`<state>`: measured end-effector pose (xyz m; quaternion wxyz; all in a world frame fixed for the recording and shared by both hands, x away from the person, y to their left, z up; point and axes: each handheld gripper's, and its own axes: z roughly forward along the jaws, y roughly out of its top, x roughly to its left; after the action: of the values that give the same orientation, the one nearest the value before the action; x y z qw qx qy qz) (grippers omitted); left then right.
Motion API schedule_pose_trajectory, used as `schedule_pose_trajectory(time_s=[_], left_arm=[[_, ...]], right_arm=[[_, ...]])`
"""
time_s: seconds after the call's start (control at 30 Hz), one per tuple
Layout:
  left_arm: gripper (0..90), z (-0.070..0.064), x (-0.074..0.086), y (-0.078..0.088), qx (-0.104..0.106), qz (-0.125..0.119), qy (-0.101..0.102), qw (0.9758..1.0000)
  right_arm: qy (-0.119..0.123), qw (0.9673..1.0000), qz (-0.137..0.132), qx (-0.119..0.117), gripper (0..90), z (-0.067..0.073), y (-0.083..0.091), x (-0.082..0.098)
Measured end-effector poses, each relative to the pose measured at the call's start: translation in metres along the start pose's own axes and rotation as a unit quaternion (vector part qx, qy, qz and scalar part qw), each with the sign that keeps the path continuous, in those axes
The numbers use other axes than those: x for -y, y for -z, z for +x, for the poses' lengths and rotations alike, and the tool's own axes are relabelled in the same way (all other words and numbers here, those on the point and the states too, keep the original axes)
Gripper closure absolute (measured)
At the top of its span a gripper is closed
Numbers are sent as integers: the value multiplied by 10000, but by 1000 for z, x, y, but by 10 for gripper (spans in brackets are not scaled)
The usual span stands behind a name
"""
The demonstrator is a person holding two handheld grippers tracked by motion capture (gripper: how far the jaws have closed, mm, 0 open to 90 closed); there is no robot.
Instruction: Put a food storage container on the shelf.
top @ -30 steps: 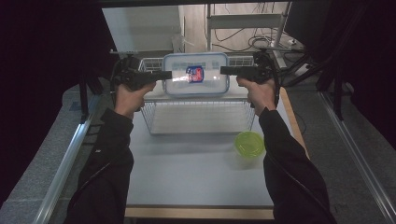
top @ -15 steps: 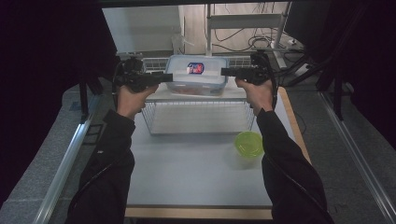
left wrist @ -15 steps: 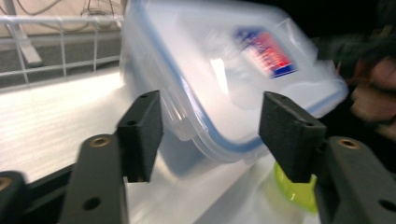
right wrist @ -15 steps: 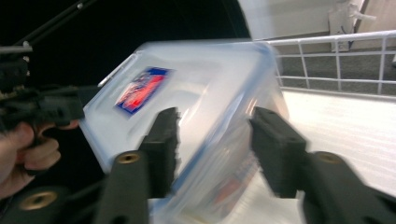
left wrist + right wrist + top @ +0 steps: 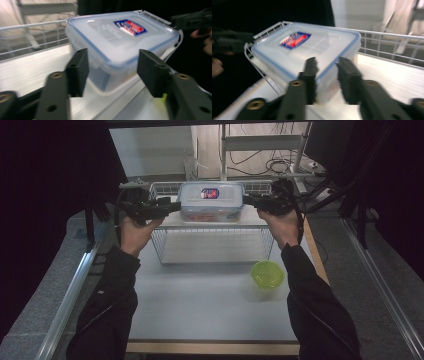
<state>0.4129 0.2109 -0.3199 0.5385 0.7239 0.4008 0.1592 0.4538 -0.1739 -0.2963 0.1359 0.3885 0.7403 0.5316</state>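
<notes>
A clear plastic container [image 5: 211, 202] with a blue-rimmed lid and a red and blue label lies level on the top of a white wire rack [image 5: 256, 221]. My left gripper [image 5: 176, 206] meets its left end. In the left gripper view the container [image 5: 120, 42] has a corner between my left gripper's [image 5: 113, 53] jaws, which have just been closing. My right gripper [image 5: 246, 200] meets the right end. Its jaws [image 5: 327, 61] have just been closing and stand narrow on a corner of the container [image 5: 312, 47]. Both views are blurred.
A green bowl [image 5: 267, 274] sits on the grey table in front of the rack's right leg. The rack's raised wire rail [image 5: 30, 42] runs behind the container. Metal rails line both table sides. Cables and a stand lie behind the rack.
The container was tilted with its lid towards the high camera; it has swung level and gone back and down onto the rack top. Both hands moved forward with it.
</notes>
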Motion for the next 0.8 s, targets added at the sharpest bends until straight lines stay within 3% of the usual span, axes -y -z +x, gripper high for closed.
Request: schedule_pose_trajectory(time_s=[0.03,0.07,0.1,0.17,0.2,0.23,0.4,0.8], left_arm=[[558,-5,8,8,32,14,-130,9999],[616,-5,8,8,32,14,-130,9999],[668,-7,13,10,48,36,-173,9998],[771,-8,21,9,73,159,-233,9996],[771,-9,24,7,52,196,-233,9995],[818,-7,29,0,101,258,-151,9995],[839,-8,31,-14,46,300,-79,9995],[835,-7,27,-28,-81,244,124,9996]], right_arm=[[250,9997,-3,57,808,7,8,7],[250,9997,-3,57,808,7,8,7],[447,9990,-40,23,872,14,15,18],[475,9988,47,-129,895,17,14,28],[475,9988,47,-129,895,17,14,28],[477,9985,180,-191,897,19,6,36],[417,9982,313,-281,897,21,-10,42],[325,9988,345,-116,898,17,-27,39]])
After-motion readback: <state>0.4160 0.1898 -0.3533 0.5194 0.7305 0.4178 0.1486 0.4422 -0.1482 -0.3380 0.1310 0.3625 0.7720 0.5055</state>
